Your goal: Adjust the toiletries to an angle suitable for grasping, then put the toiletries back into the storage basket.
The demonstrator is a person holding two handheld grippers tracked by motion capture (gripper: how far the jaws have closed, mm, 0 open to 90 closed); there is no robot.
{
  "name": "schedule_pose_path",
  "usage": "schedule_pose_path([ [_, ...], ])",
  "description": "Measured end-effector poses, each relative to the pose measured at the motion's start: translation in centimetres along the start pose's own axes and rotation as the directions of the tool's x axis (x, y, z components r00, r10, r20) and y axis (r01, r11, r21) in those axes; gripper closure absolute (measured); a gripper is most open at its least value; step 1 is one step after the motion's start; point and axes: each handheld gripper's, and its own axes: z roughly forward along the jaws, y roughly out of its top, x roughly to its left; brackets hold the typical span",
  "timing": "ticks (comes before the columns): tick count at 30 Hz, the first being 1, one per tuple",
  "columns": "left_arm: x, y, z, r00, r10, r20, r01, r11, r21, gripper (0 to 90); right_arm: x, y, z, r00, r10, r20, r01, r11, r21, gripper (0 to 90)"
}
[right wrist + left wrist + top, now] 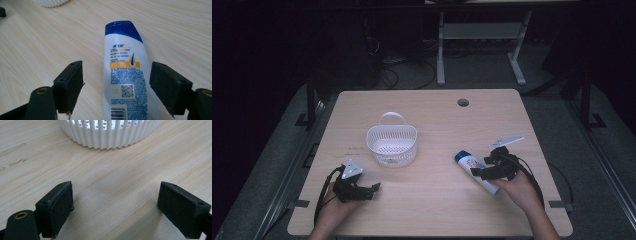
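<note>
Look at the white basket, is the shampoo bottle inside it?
No, the shampoo bottle lies flat on the table, off to the right of the basket, which holds nothing.

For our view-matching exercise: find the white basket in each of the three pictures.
High view: the basket stands left of the table's middle.
Left gripper view: its ribbed wall runs along the top edge, centre.
Right gripper view: a sliver of it sits at the top left.
Shared landmark: the pale wooden table.

Dim high view, dark surroundings (close views brighter, soft shadows, sharp).
</note>
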Motion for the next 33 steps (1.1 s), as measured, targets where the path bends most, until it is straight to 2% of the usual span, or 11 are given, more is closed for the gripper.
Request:
schedule_pose_path([
  [7,0.0,0.0,0.0,1.0,0.0,0.0,0.0,1.0,0.001,12.9,-0.3,0.3,0.5,1.0,-0.008,0.002,0.008,1.0,0.018,20.8],
  [24,0.0,0.0,0.0,1.0,0.0,0.0,0.0,1.0,0.003,12.9,-0.3,2.4,2.6,0.9964,-0.071,0.046,0.066,0.993,0.098,19.8],
  [25,0.0,0.0,0.0,1.0,0.001,0.0,-0.001,1.0,0.003,12.8,-0.2,2.7,3.0,0.9958,-0.08,0.046,0.074,0.99,0.118,19.9],
  [33,0.0,0.0,0.0,1.0,0.0,0.0,0.0,1.0,0.003,12.8,-0.1,3.4,4.8,0.9933,-0.103,0.051,0.093,0.98,0.176,20.6],
])
